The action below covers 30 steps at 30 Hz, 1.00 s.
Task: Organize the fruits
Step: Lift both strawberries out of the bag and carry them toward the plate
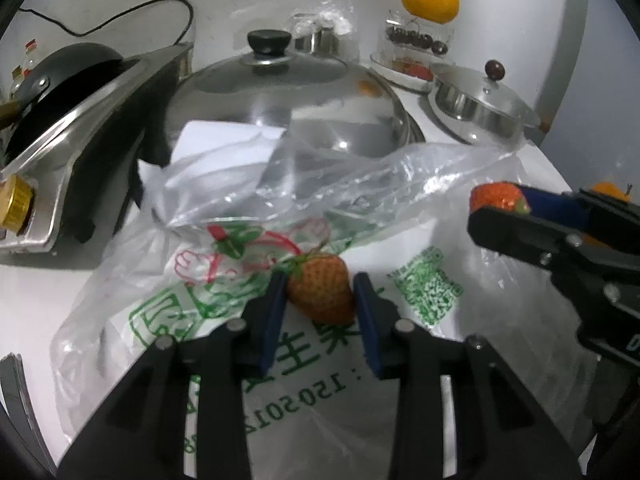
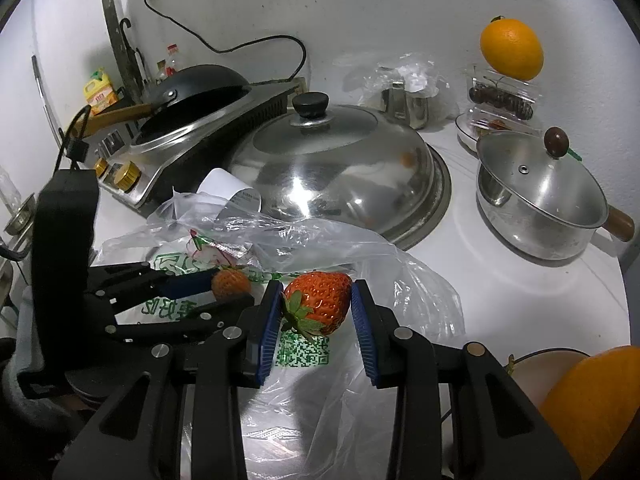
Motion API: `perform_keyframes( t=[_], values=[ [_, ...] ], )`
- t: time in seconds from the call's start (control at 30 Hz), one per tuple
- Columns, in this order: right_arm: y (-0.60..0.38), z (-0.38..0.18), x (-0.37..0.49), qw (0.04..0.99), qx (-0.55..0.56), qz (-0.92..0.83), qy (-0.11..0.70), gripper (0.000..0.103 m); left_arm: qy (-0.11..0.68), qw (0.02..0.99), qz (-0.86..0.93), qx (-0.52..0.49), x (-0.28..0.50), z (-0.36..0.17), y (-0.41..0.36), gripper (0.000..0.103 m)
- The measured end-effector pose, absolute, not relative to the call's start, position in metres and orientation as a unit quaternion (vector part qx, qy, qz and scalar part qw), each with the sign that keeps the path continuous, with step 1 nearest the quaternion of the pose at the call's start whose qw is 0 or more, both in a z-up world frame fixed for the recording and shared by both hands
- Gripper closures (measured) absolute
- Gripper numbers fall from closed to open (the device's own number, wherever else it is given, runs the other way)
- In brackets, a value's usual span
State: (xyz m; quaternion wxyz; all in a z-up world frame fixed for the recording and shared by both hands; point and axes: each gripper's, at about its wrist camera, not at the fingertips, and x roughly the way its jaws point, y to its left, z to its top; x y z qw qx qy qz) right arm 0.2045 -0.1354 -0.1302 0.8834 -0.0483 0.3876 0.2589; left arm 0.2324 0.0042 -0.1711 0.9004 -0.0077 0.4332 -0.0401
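A pale orange strawberry point(image 1: 320, 292) lies on a printed plastic bag point(image 1: 224, 308), and the blue pads of my left gripper point(image 1: 320, 280) press on both its sides. In the right wrist view the same pale strawberry point(image 2: 230, 283) sits between the left gripper's fingers point(image 2: 188, 284). My right gripper point(image 2: 314, 286) is shut on a ripe red strawberry point(image 2: 318, 306) with green leaves and holds it just above the bag point(image 2: 360, 380). In the left wrist view that red strawberry point(image 1: 498, 198) shows at the right in the right gripper point(image 1: 496, 205).
A large steel lid point(image 2: 340, 176) stands behind the bag, with a lidded steel pot point(image 2: 540, 200) to its right. An orange point(image 2: 512, 50) rests on a clear box of cherries point(image 2: 502, 98) on a plate. A cooker with a black pan point(image 2: 200, 84) stands at left. Another orange point(image 2: 596, 408) is near right.
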Motion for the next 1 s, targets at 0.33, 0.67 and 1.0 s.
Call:
perform_keyframes(
  t=[0.33,0.67,1.0],
  values=[
    [-0.131,-0.128,0.2,0.884,-0.056,0.257,0.386,0.066,0.41,0.911,-0.044,-0.019,0.219,-0.151,0.012,0.068],
    [-0.13,-0.119,0.185,0.887,-0.061,0.255,0.38,0.066,0.396,0.916,-0.052,-0.021,0.203,-0.137,0.011,0.068],
    [-0.133,-0.105,0.165,0.893,-0.064,0.253,0.368,0.066,0.379,0.924,-0.057,-0.017,0.184,-0.12,0.007,0.068]
  ],
)
